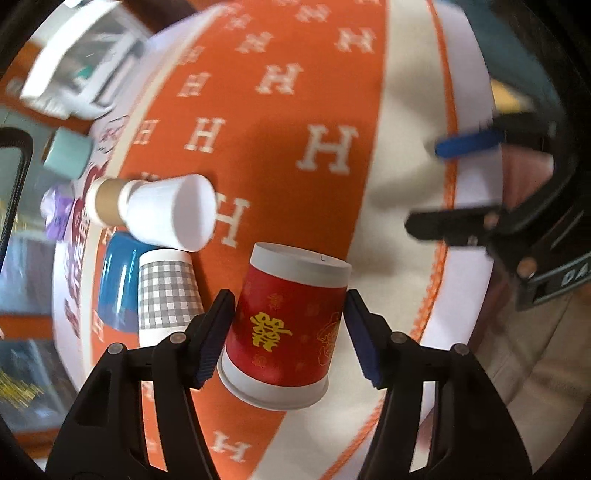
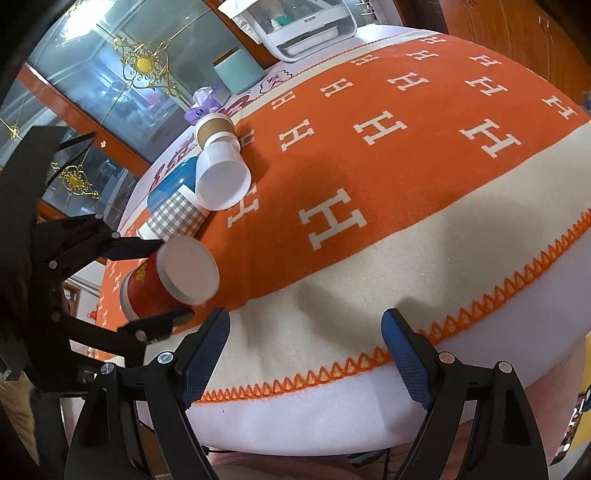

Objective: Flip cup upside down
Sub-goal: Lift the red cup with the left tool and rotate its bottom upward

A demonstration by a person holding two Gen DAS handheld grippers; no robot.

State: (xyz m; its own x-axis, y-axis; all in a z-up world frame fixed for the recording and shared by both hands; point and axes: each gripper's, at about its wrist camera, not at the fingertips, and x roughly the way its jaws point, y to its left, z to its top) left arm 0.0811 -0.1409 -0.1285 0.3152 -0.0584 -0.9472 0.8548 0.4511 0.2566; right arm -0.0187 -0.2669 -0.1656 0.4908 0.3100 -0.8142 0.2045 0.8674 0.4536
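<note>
A red paper cup (image 1: pixel 286 328) with gold characters and white bands sits between the pads of my left gripper (image 1: pixel 288 332), which grips it at its sides. The cup is tilted, its flat white base (image 1: pixel 301 264) pointing away from me. In the right wrist view the same cup (image 2: pixel 166 284) is held by the left gripper (image 2: pixel 162 280) above the table's left edge, base toward the camera. My right gripper (image 2: pixel 304 354) is open and empty over the table's near edge; it also shows in the left wrist view (image 1: pixel 436 188).
An orange cloth with white H letters (image 2: pixel 369 166) covers the table. A white cup (image 2: pixel 221 177), a brown cup (image 2: pixel 212 127), a grey checked cup (image 2: pixel 175 216) and a blue cup (image 2: pixel 173 181) lie grouped at the left. A mint canister (image 2: pixel 236 70) and a white appliance (image 2: pixel 303 26) stand behind.
</note>
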